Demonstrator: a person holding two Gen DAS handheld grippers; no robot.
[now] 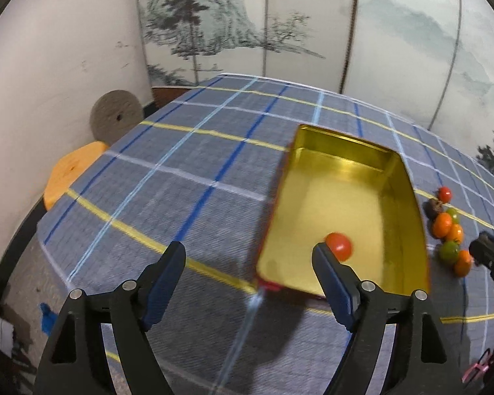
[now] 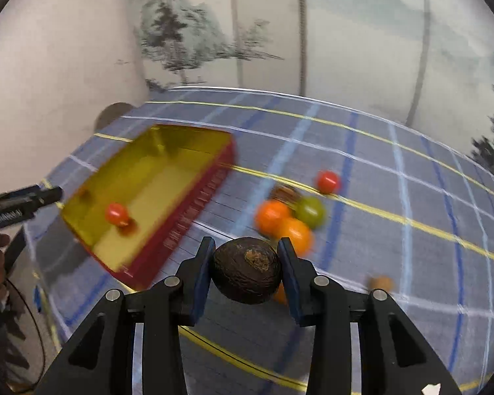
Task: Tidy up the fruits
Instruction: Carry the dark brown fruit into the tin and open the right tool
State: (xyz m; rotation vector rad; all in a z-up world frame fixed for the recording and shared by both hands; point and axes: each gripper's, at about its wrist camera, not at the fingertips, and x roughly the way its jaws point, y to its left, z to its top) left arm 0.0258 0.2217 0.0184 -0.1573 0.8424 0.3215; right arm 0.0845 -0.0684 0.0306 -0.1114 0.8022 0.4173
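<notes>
A red tin with a gold inside [image 1: 342, 217] lies on the checked tablecloth; it also shows in the right wrist view [image 2: 154, 197]. One red fruit [image 1: 338, 246] lies inside it, also visible in the right wrist view [image 2: 116, 214]. My left gripper [image 1: 248, 256] is open and empty, held above the tin's near left corner. My right gripper [image 2: 245, 256] is shut on a dark brown wrinkled fruit [image 2: 246, 275], held above the cloth right of the tin. A pile of orange, green and red fruits [image 2: 289, 214] lies beyond it; the pile also shows in the left wrist view [image 1: 449, 230].
The blue checked cloth [image 1: 181, 171] covers the table. An orange stool [image 1: 72, 174] and a grey disc [image 1: 115, 120] stand off the table's left edge by the wall. A painted screen stands behind. A small brown piece [image 2: 381, 283] lies on the cloth at right.
</notes>
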